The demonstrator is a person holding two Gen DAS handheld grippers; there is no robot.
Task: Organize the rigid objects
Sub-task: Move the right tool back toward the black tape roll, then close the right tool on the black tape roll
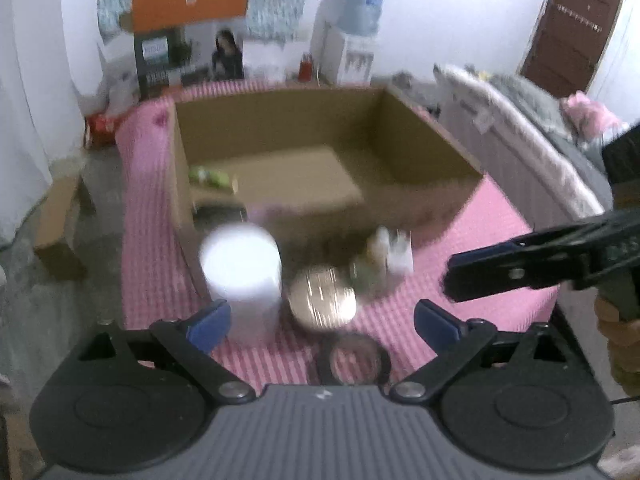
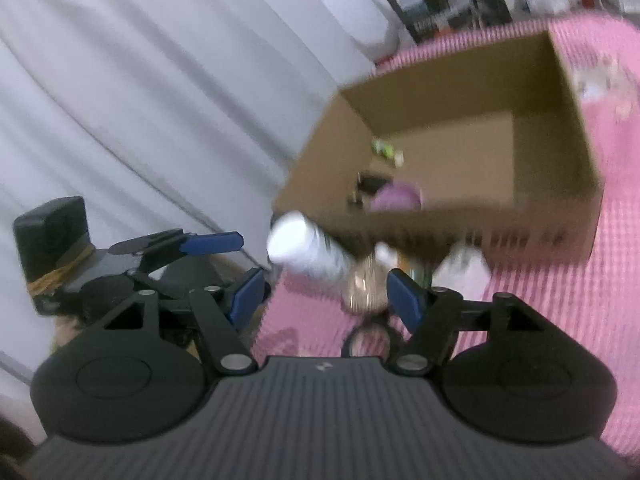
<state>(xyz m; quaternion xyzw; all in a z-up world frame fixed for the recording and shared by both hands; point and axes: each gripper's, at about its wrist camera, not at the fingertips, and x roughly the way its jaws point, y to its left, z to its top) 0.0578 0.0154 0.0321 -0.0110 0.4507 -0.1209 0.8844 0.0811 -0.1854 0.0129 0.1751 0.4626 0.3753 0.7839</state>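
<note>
Nearest the left gripper (image 1: 322, 320), jaws wide apart and empty: a dark ring-shaped item (image 1: 352, 360) flat on the pink mat (image 1: 500, 232), partly hidden under the gripper body; kind cannot be told.

Just beyond, between the blue pads: a white cylinder (image 1: 240, 276), upright, close to the left pad, long axis vertical; beside it to the right a round golden tin (image 1: 322, 300), lid up. By my reading the cylinder is the likelier next pick for this hand, since it stands almost straight ahead.

Further on: a blurred cluster of small bottles (image 1: 384, 264) near the cardboard box (image 1: 400, 208).

Right gripper (image 2: 328, 296): jaws apart, nothing between them; it enters the left view from the right, about level with the cluster.

Farthest: box interior, already holding a green item (image 1: 208, 176) at its left wall and, in the right view, a purple round object (image 2: 396, 198).
</note>
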